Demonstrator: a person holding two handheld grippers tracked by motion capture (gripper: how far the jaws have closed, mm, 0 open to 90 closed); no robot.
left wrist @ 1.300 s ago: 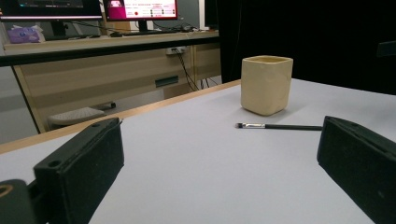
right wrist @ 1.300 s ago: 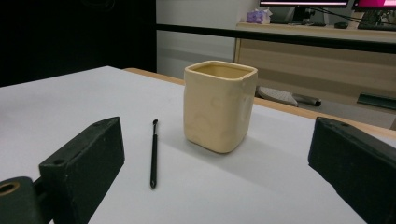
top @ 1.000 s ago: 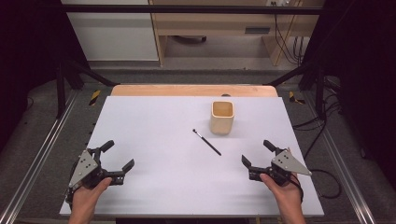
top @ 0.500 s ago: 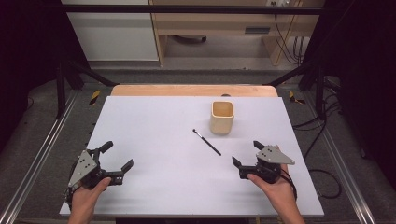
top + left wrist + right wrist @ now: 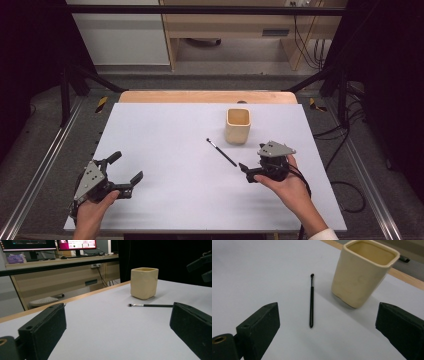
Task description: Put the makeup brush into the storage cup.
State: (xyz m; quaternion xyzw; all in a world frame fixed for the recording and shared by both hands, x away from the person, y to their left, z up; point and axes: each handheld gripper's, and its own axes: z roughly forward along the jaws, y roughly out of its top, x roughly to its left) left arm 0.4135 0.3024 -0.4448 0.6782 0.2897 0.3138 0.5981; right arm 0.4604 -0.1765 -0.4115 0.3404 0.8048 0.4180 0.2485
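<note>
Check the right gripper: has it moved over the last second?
Yes. In the high view the right gripper has shifted left and forward, from the table's right edge toward the brush beside the cup; jaws open.

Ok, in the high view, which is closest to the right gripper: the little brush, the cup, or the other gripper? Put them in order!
Starting from the right gripper:
1. The brush, lying just ahead of its jaws.
2. The cup, standing farther back, beyond the brush.
3. The left gripper, far across the table at the near left.

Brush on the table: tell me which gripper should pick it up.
Right. The right gripper is open just short of the brush's handle end, jaws facing it. The left gripper sits far off at the near left.
</note>
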